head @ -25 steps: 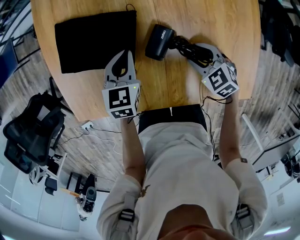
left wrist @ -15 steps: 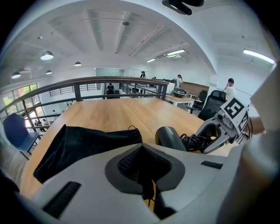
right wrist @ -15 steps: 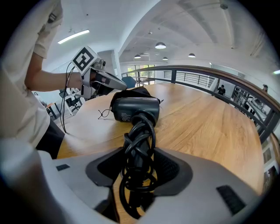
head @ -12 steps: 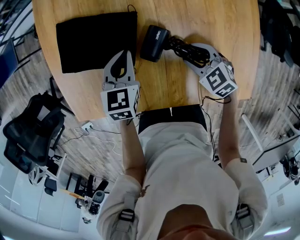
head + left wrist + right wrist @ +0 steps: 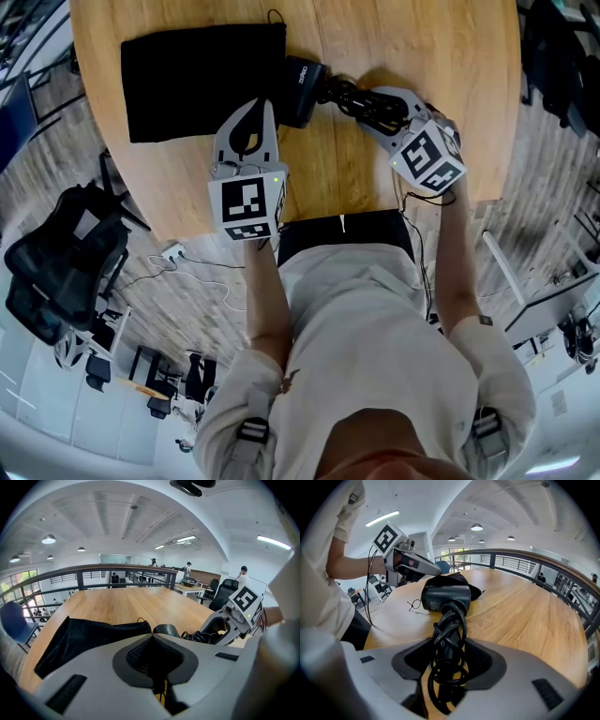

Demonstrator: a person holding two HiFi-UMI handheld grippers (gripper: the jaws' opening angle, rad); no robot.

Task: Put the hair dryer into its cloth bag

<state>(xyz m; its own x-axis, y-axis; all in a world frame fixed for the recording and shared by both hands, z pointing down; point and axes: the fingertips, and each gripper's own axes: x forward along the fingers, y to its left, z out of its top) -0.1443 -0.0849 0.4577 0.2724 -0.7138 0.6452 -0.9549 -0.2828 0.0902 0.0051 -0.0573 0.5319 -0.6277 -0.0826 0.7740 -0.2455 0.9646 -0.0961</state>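
Cloth bag (image 5: pixel 197 80) lies flat at the far left of the counter (image 5: pixel 422 47), nothing in it yet. Left claw (image 5: pixel 266 105) is pressed together, empty, near its right edge. Hair dryer (image 5: pixel 298 89) sits right against that edge, its cord-wrapped handle pinched by the right claw (image 5: pixel 375 101). Actual stuffing's still to do.

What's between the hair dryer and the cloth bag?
Nothing visible. The hair dryer reaches the right edge of the cloth bag, which lies flat. The left gripper sits beside the dryer at that edge, not between them.
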